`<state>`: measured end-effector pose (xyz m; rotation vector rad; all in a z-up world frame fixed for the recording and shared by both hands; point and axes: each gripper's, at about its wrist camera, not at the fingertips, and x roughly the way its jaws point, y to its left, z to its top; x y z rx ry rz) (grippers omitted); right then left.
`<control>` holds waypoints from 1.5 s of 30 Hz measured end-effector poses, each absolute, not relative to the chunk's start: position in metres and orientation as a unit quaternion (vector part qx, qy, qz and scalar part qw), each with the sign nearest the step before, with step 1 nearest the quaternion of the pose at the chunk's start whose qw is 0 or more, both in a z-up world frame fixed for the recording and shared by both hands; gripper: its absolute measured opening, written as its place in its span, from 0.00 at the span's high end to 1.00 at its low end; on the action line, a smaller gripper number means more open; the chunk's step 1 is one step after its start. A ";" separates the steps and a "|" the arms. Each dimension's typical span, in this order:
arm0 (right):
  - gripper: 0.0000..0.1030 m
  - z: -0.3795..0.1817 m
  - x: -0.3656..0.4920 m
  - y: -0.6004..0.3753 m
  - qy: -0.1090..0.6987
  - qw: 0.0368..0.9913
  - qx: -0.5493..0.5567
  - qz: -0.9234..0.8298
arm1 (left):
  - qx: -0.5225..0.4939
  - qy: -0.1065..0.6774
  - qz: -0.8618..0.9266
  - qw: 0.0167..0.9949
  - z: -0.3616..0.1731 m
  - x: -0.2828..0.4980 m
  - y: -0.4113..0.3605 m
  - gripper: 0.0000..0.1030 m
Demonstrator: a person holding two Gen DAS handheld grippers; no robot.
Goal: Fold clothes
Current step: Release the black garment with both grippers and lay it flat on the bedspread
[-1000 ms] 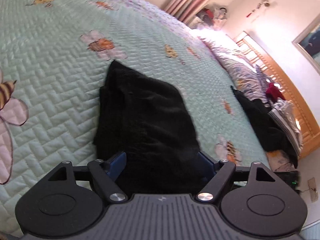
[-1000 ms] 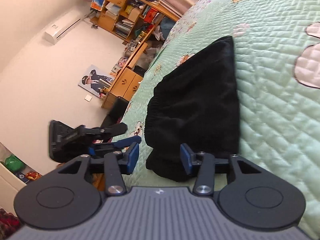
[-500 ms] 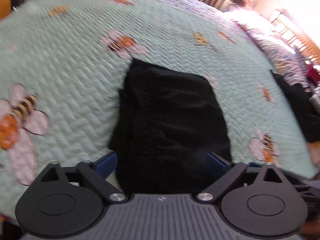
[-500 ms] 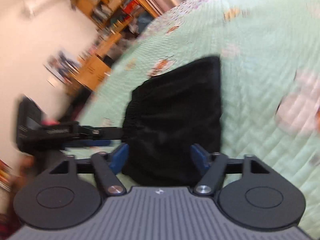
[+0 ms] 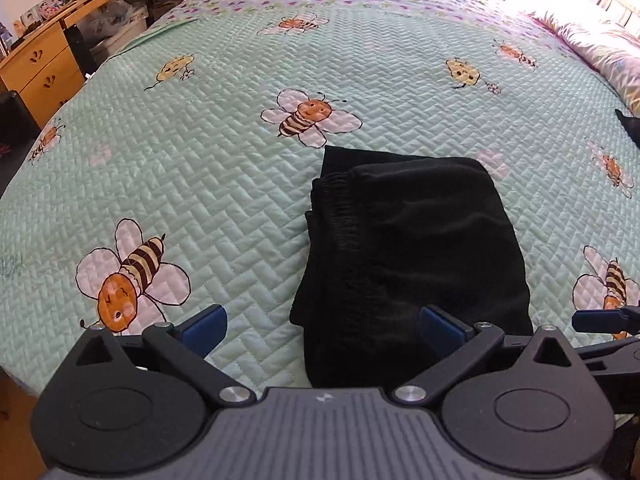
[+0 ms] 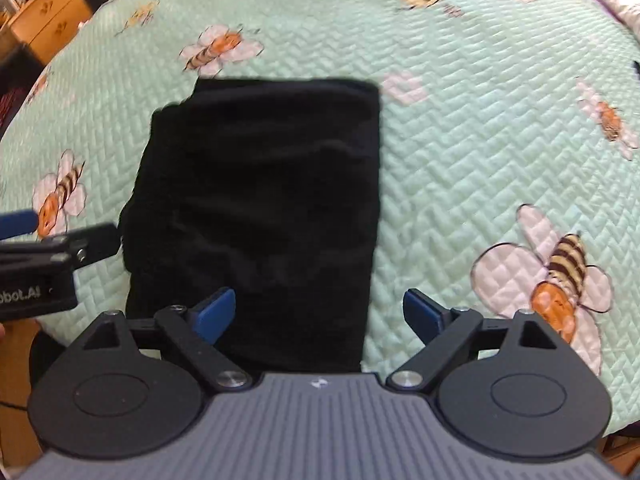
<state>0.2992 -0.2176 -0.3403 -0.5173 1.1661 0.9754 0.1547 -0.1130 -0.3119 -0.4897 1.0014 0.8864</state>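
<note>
Garment (image 5: pixel 416 248): black, folded, flat on quilt (image 5: pixel 224 168).
Left gripper (image 5: pixel 322 326): jaws apart, empty.
Right gripper (image 6: pixel 318 314): jaws apart, empty.
Care: keep edges aligned, layers smooth.

Right wrist view: right gripper (image 6: pixel 318 314) jaws spread wide, nothing between the blue pads (image 6: pixel 214 312); left pad sits over the near edge of the black folded garment (image 6: pixel 260 208), right pad over bare quilt. Garment lies flat as a rough rectangle on the mint-green bee-print quilt (image 6: pixel 480 152), right edge straight, left edge lumpier. Left gripper (image 6: pixel 18 220) enters from the frame's left edge, just beside the garment's left side; one blue fingertip visible, its jaw state unclear. Wooden drawers (image 6: pixel 48 16) at top left, beyond the bed. Slight motion blur.
</note>
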 end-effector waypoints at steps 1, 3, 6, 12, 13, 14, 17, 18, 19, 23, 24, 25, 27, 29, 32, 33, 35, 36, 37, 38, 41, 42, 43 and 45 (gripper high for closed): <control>0.12 -0.341 0.299 -0.218 0.528 0.690 -0.226 0.440 | -0.224 0.461 0.407 0.756 -0.313 0.155 -0.113 0.01; 0.12 -0.341 0.300 -0.217 0.535 0.684 -0.220 0.444 | -0.227 0.471 0.408 0.748 -0.315 0.159 -0.111 0.01; 0.12 -0.336 0.298 -0.219 0.534 0.683 -0.237 0.438 | -0.247 0.493 0.400 0.732 -0.321 0.163 -0.104 0.01; 0.12 -0.337 0.302 -0.201 0.558 0.640 -0.274 0.453 | -0.271 0.513 0.386 0.717 -0.330 0.162 -0.094 0.01; 0.12 -0.337 0.303 -0.198 0.560 0.633 -0.283 0.453 | -0.271 0.516 0.386 0.715 -0.332 0.162 -0.093 0.01; 0.12 -0.338 0.303 -0.194 0.562 0.626 -0.292 0.454 | -0.271 0.519 0.386 0.712 -0.334 0.162 -0.092 0.01; 0.12 -0.342 0.299 -0.186 0.559 0.614 -0.324 0.453 | -0.259 0.532 0.386 0.707 -0.338 0.164 -0.089 0.01; 0.12 -0.344 0.297 -0.182 0.557 0.612 -0.334 0.451 | -0.254 0.536 0.387 0.706 -0.338 0.165 -0.087 0.01; 0.12 -0.345 0.297 -0.180 0.557 0.610 -0.336 0.452 | -0.252 0.536 0.387 0.706 -0.338 0.165 -0.086 0.01; 0.12 -0.345 0.300 -0.173 0.562 0.605 -0.335 0.453 | -0.260 0.536 0.385 0.705 -0.338 0.166 -0.079 0.01; 0.12 -0.346 0.301 -0.173 0.564 0.604 -0.334 0.453 | -0.262 0.537 0.384 0.704 -0.339 0.166 -0.078 0.01; 0.12 -0.347 0.302 -0.172 0.566 0.603 -0.333 0.453 | -0.264 0.538 0.382 0.704 -0.340 0.167 -0.078 0.01; 0.12 -0.350 0.302 -0.173 0.571 0.599 -0.334 0.452 | -0.265 0.541 0.376 0.704 -0.342 0.168 -0.079 0.01; 0.12 -0.351 0.302 -0.174 0.574 0.595 -0.333 0.453 | -0.267 0.542 0.373 0.704 -0.344 0.169 -0.081 0.01; 0.12 -0.352 0.303 -0.179 0.576 0.594 -0.330 0.454 | -0.265 0.543 0.370 0.705 -0.345 0.171 -0.084 0.01; 0.12 -0.352 0.303 -0.180 0.576 0.595 -0.329 0.454 | -0.266 0.544 0.370 0.705 -0.345 0.171 -0.085 0.01; 0.12 -0.353 0.304 -0.182 0.577 0.595 -0.328 0.454 | -0.264 0.545 0.370 0.705 -0.346 0.172 -0.087 0.01; 0.12 -0.353 0.304 -0.183 0.577 0.595 -0.327 0.453 | -0.263 0.546 0.370 0.705 -0.346 0.173 -0.089 0.01; 0.12 -0.353 0.304 -0.184 0.576 0.596 -0.328 0.453 | -0.261 0.546 0.370 0.705 -0.346 0.173 -0.090 0.01; 0.12 -0.352 0.304 -0.185 0.574 0.597 -0.330 0.453 | -0.260 0.547 0.370 0.705 -0.346 0.174 -0.091 0.01; 0.12 -0.350 0.300 -0.186 0.562 0.602 -0.338 0.456 | -0.258 0.548 0.370 0.704 -0.344 0.174 -0.093 0.01; 0.12 -0.349 0.299 -0.188 0.555 0.605 -0.340 0.458 | -0.257 0.548 0.371 0.704 -0.344 0.174 -0.094 0.01; 0.12 -0.347 0.297 -0.189 0.548 0.608 -0.341 0.461 | -0.255 0.549 0.371 0.704 -0.343 0.175 -0.095 0.01; 0.12 -0.343 0.294 -0.192 0.541 0.611 -0.342 0.466 | -0.251 0.549 0.372 0.705 -0.342 0.176 -0.098 0.01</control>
